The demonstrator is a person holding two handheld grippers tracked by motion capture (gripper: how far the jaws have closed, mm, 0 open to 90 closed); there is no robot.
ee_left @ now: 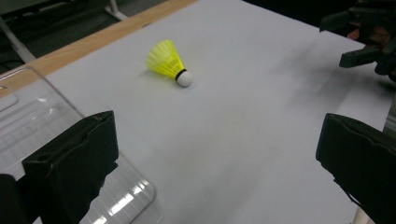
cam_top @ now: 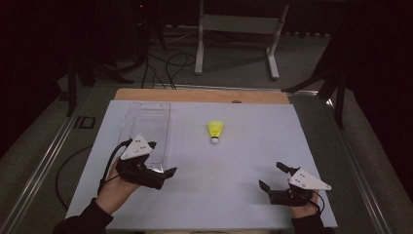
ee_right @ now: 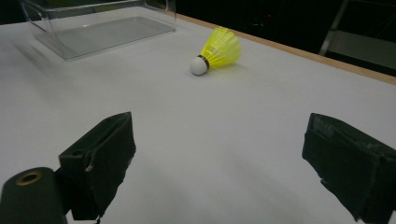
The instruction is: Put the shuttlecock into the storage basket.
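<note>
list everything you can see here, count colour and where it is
shuttlecock: 1, yellow skirt with white cork tip, lying on its side mid-table
clear plastic box: 1, transparent, empty, left part of the table
table sheet: 1, pale grey-white, covering the tabletop
wooden edge: 1, tan, along the table's far side
metal stand: 1, white, on the floor beyond the table
cables: several, black, on the floor behind the table
left claw: 1, black, open, at the box's near end
right claw: 1, black, open, near right of the table
hands: 2, dark sleeves, bottom edge

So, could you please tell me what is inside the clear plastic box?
The clear plastic box looks empty: its bare floor and the white table sheet show through. In the high view the left gripper covers its near end, so that corner stays unseen.
</note>
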